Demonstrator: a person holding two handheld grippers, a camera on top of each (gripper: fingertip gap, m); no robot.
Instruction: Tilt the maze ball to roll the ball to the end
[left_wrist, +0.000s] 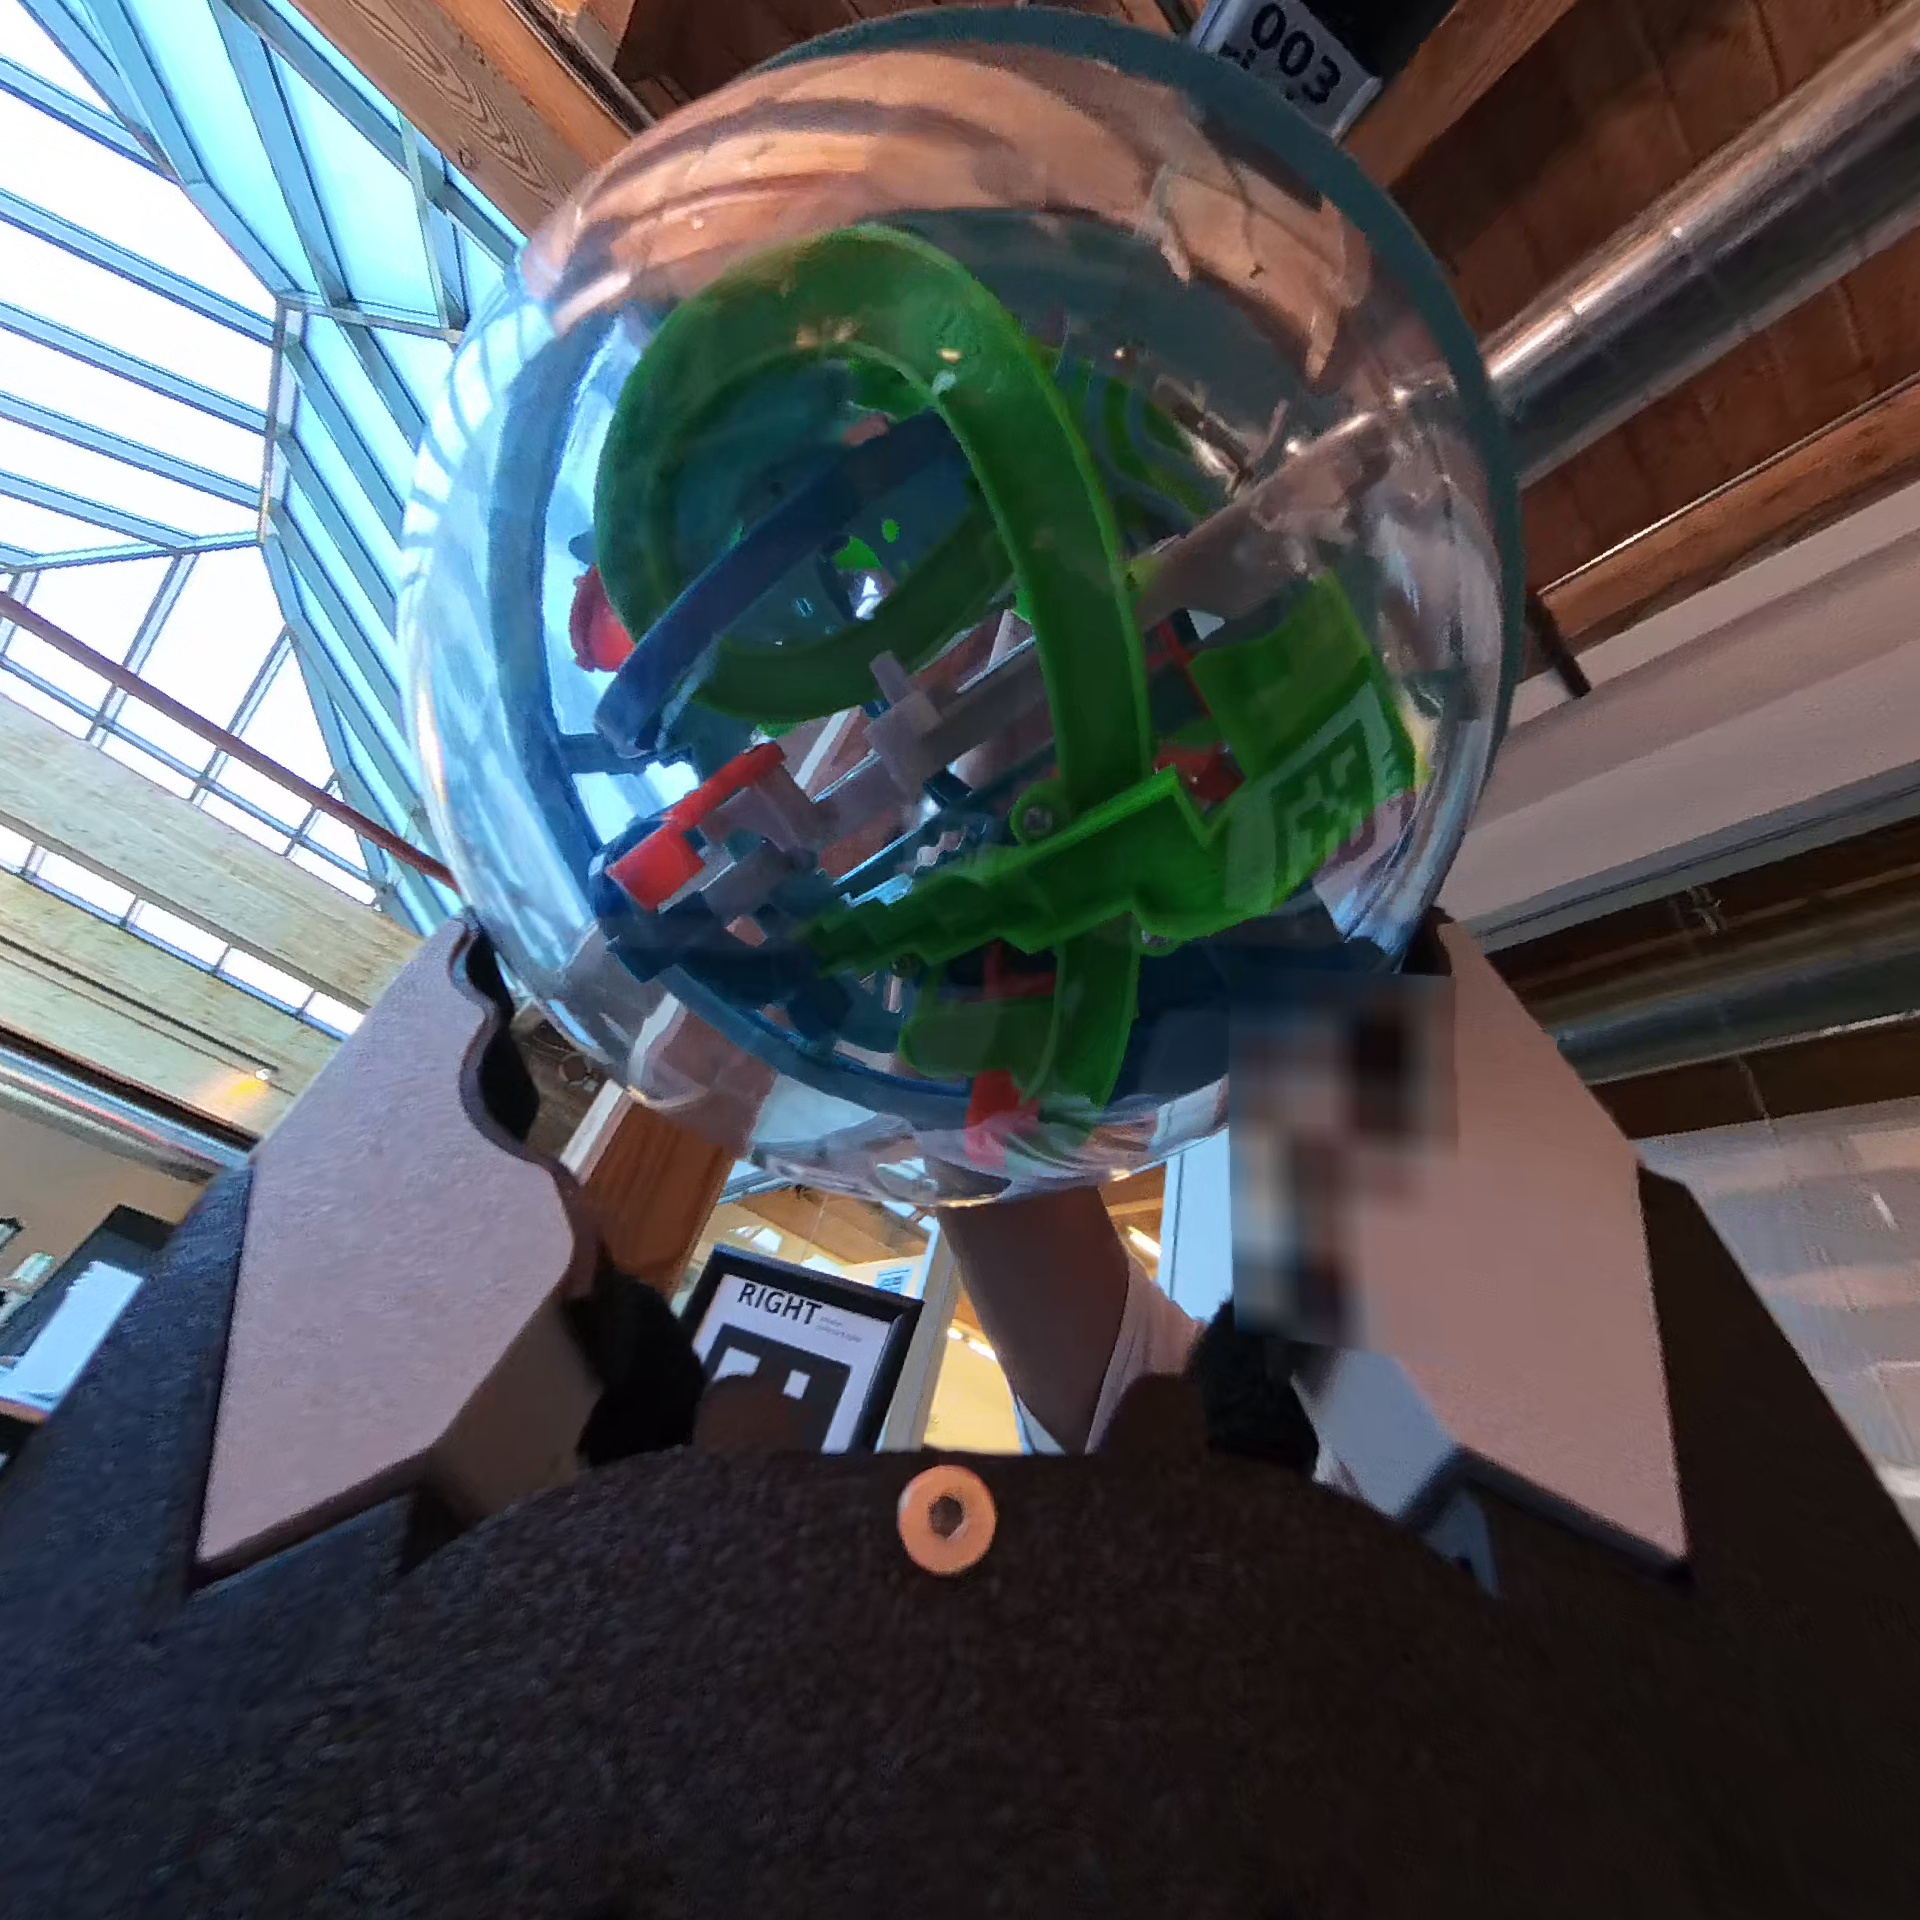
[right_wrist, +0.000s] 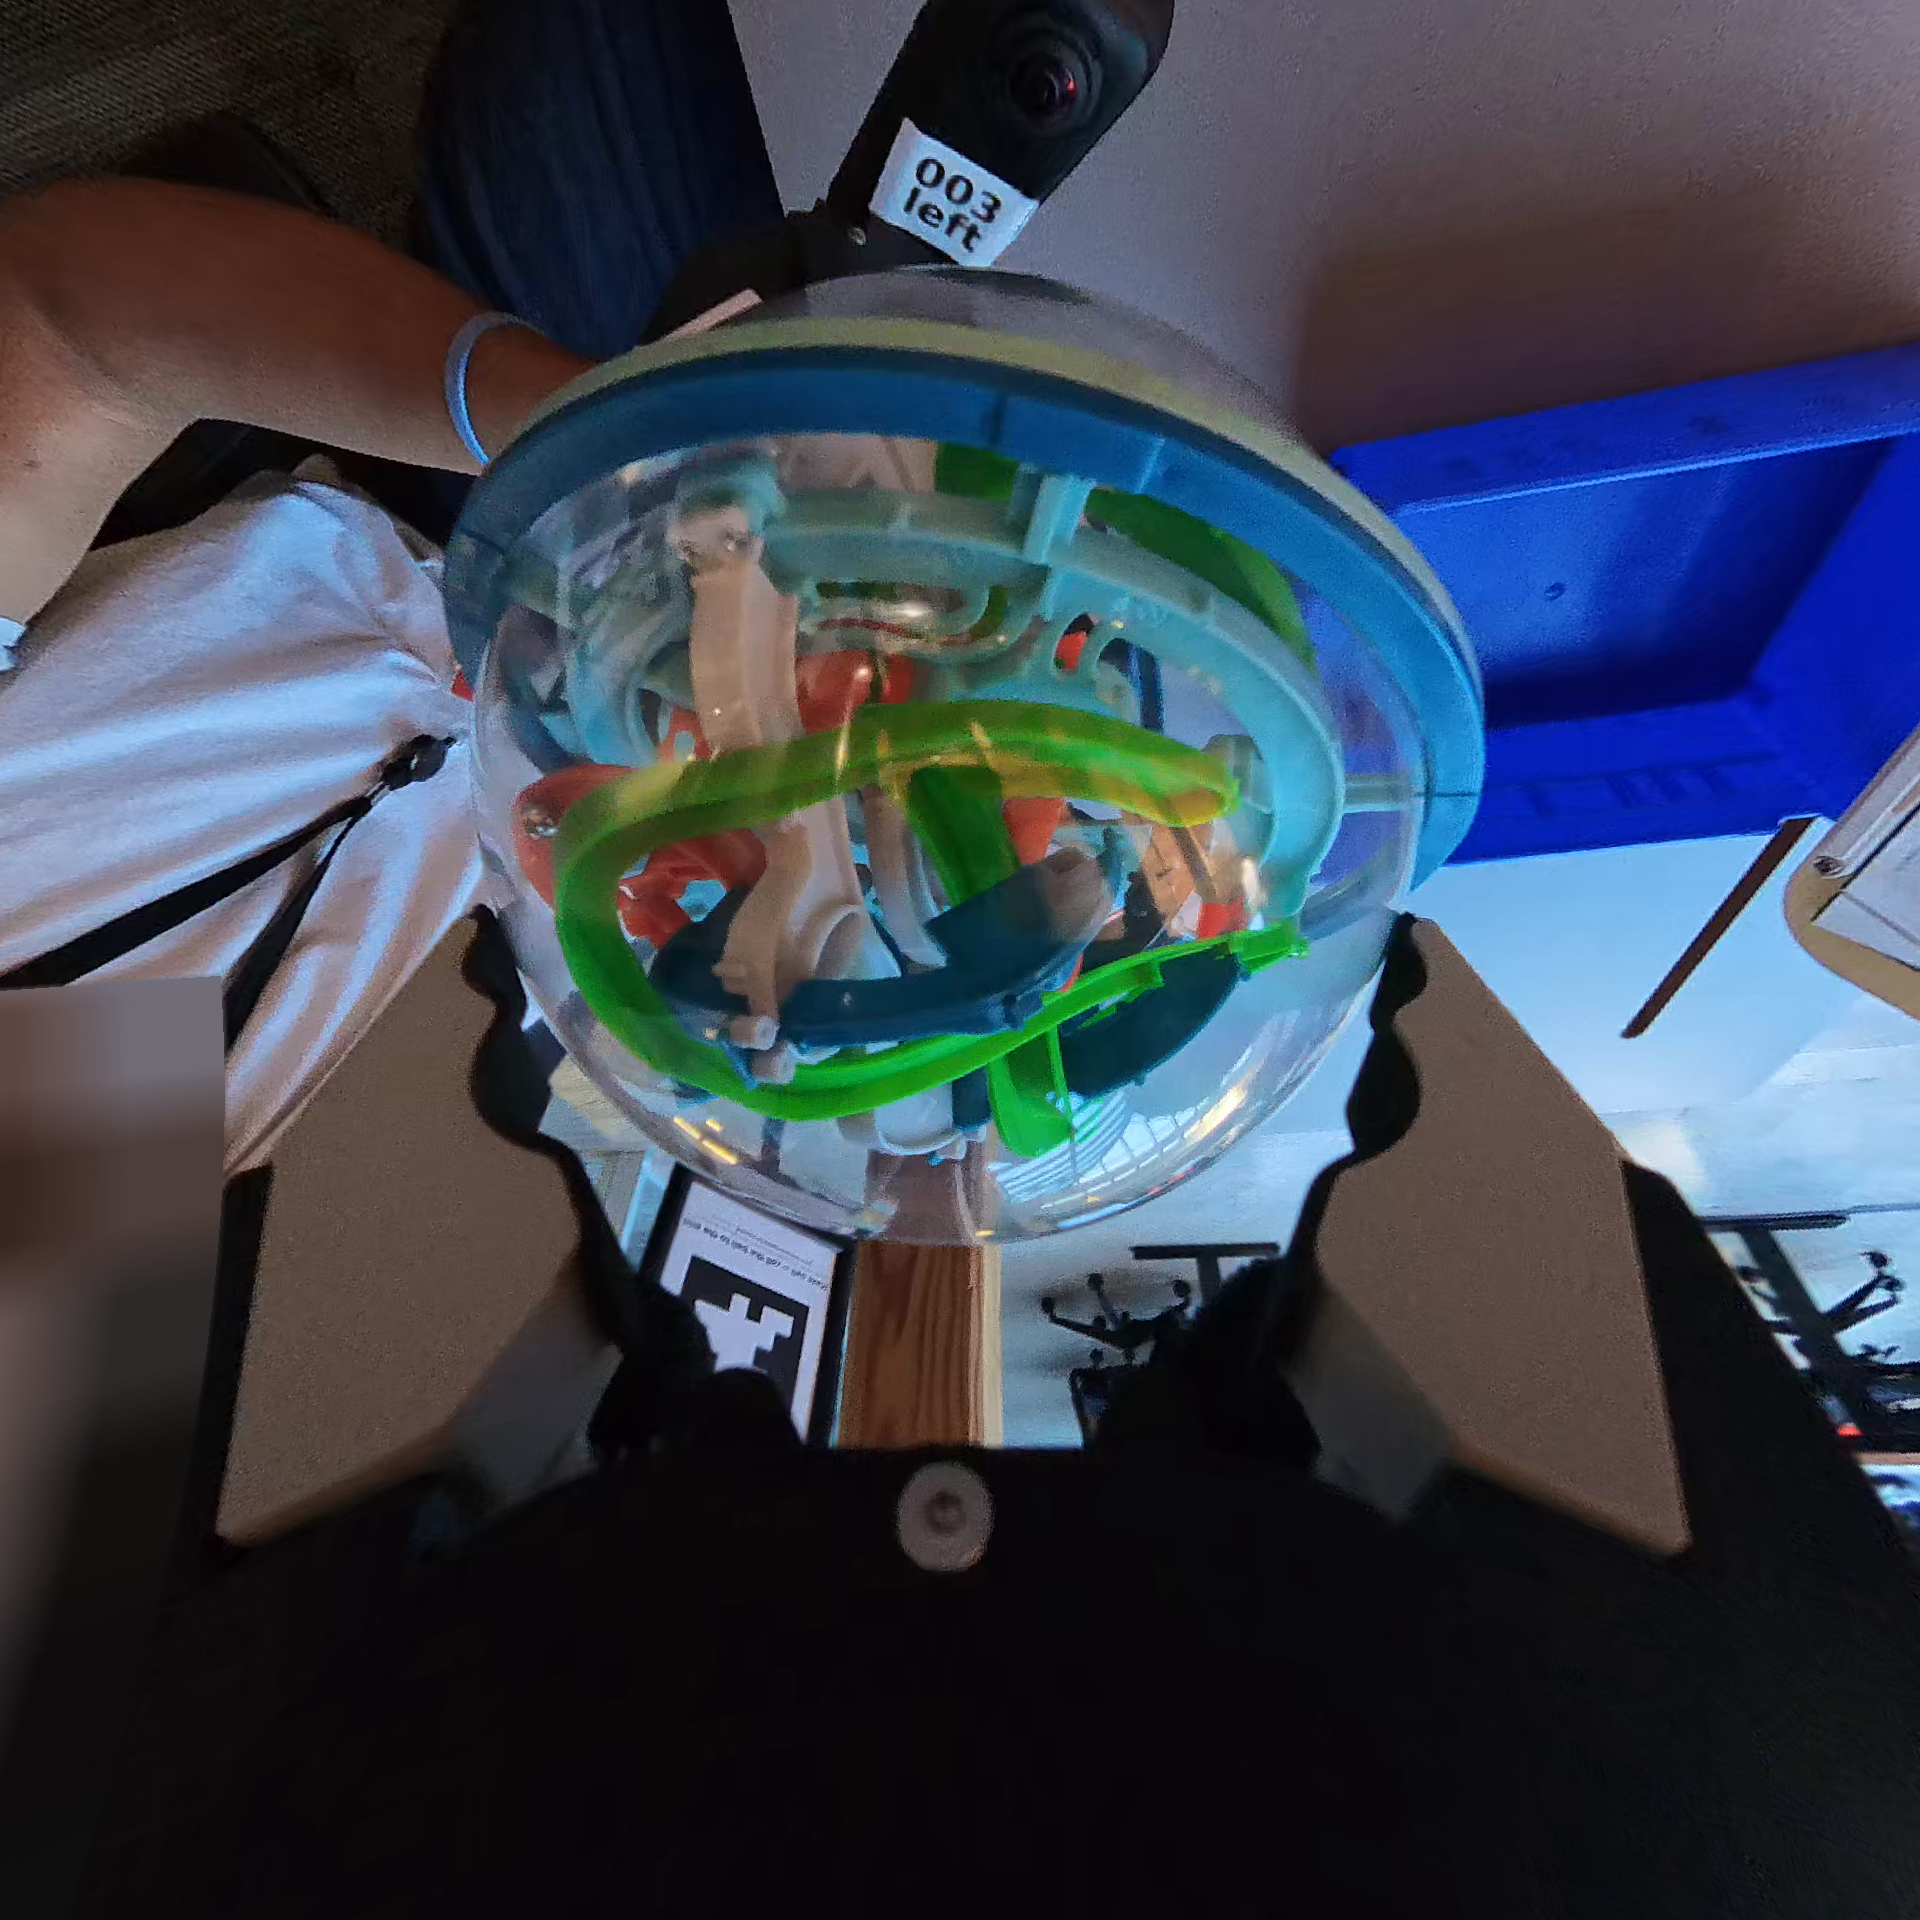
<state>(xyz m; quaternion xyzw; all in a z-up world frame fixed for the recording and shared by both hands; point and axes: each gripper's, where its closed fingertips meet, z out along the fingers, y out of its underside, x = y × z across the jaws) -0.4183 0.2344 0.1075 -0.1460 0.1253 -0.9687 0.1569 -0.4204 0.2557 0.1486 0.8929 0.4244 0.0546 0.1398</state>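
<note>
The span between the fingers of the left hand-held gripper (left_wrist: 951, 1039) is filled by the maze ball (left_wrist: 956, 644); only a narrow gap is left beneath it. The right hand-held gripper (right_wrist: 940, 1039) is blocked likewise. Past the ball, a forearm (right_wrist: 208, 343) and a blue bin (right_wrist: 1662, 623) are found close by.

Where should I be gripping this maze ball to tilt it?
Grip the maze ball on its clear domes, on opposite sides, as the left gripper and right gripper do now; its round shell sits between the spread fingers, and the blue rim stays clear.
</note>
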